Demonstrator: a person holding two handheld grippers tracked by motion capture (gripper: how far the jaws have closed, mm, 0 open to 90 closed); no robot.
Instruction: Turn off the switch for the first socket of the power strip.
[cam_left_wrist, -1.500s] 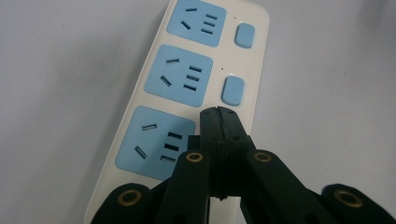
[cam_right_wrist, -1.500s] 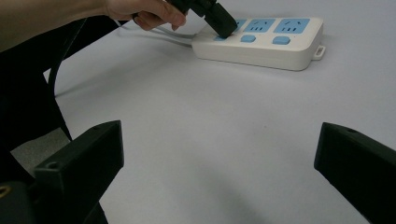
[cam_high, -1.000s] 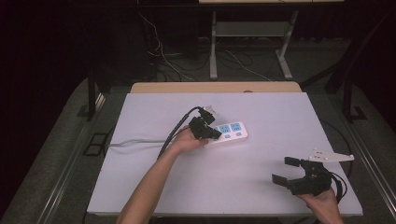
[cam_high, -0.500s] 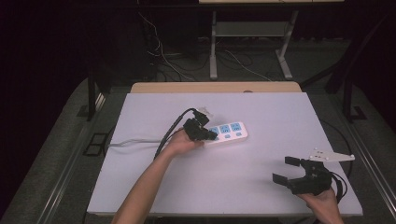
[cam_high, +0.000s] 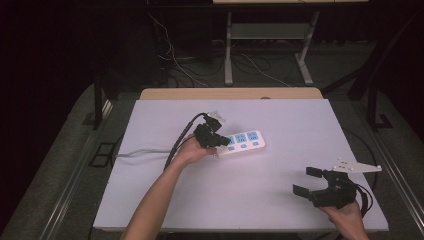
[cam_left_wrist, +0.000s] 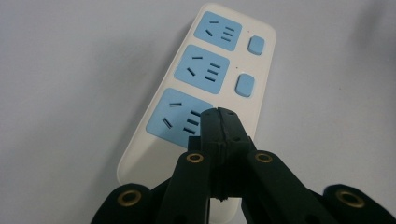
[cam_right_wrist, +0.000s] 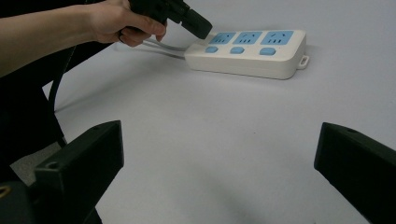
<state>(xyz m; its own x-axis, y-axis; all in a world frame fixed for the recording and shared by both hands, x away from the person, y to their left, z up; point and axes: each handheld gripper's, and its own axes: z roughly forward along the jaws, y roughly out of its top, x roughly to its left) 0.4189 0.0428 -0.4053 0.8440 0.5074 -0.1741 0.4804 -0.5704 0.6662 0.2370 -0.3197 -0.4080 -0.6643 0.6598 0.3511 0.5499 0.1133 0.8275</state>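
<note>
A white power strip (cam_high: 246, 142) with three blue sockets and blue buttons lies near the middle of the white table (cam_high: 280, 115). My left gripper (cam_high: 223, 141) is shut with nothing between its jaws. Its tip sits over the strip's cable end. In the left gripper view the closed tip (cam_left_wrist: 218, 114) covers the edge of the nearest socket on the strip (cam_left_wrist: 205, 70); I cannot tell if it touches. My right gripper (cam_high: 306, 181) stands open near the table's front right corner. Its wide-apart jaws (cam_right_wrist: 219, 154) face the strip (cam_right_wrist: 261, 53) and the left gripper (cam_right_wrist: 196, 23) from a distance.
The strip's grey cable (cam_high: 135, 152) runs left off the table edge. A black cable trails from the left gripper over the person's forearm (cam_high: 155, 195). Behind the table are a wooden board edge, floor cables and a metal stand.
The left gripper and the strip have shifted slightly left and towards the person. The right gripper has stayed put and open.
</note>
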